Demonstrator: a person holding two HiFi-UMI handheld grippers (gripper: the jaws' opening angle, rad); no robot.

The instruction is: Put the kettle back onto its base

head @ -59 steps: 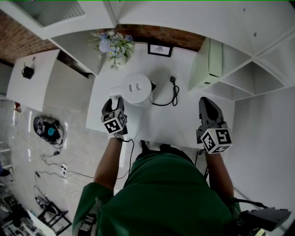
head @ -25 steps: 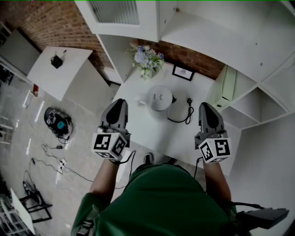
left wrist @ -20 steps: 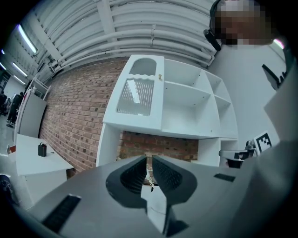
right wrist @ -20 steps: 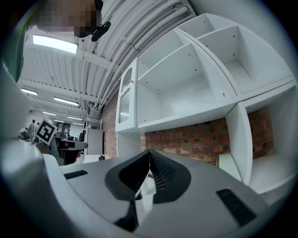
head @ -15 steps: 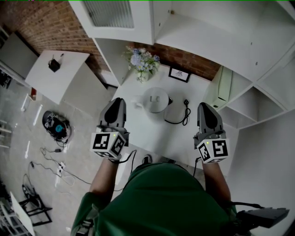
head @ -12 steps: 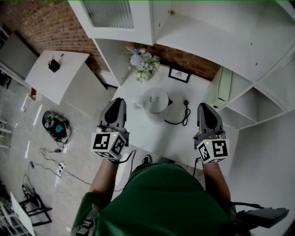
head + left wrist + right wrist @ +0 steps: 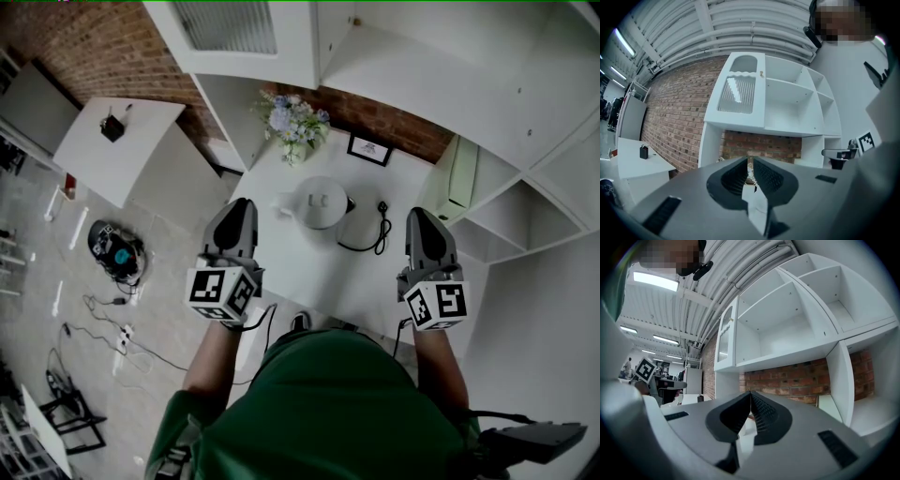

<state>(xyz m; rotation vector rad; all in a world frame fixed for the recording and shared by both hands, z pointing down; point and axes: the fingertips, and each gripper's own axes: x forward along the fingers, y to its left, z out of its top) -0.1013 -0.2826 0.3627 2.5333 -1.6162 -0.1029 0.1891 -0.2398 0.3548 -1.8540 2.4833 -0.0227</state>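
Note:
The white kettle (image 7: 322, 202) stands on the white table (image 7: 309, 267), its handle to the left. A black cord (image 7: 367, 234) runs from under its right side; the base itself is hidden under it. My left gripper (image 7: 241, 206) hovers near the table's front left, apart from the kettle and well above the tabletop. In the left gripper view its jaws (image 7: 750, 161) are shut with nothing between them. My right gripper (image 7: 419, 217) hovers at the front right, and in the right gripper view it (image 7: 750, 395) is shut and empty too.
A vase of flowers (image 7: 295, 122) and a small picture frame (image 7: 368, 148) stand at the table's back by the brick wall. White shelving (image 7: 525, 112) rises to the right. A white side table (image 7: 117, 141) and floor cables (image 7: 117, 309) lie to the left.
Since the earliest frame my left gripper has drawn back from the kettle's handle, and the table sits farther below. Over the last second both grippers have kept still.

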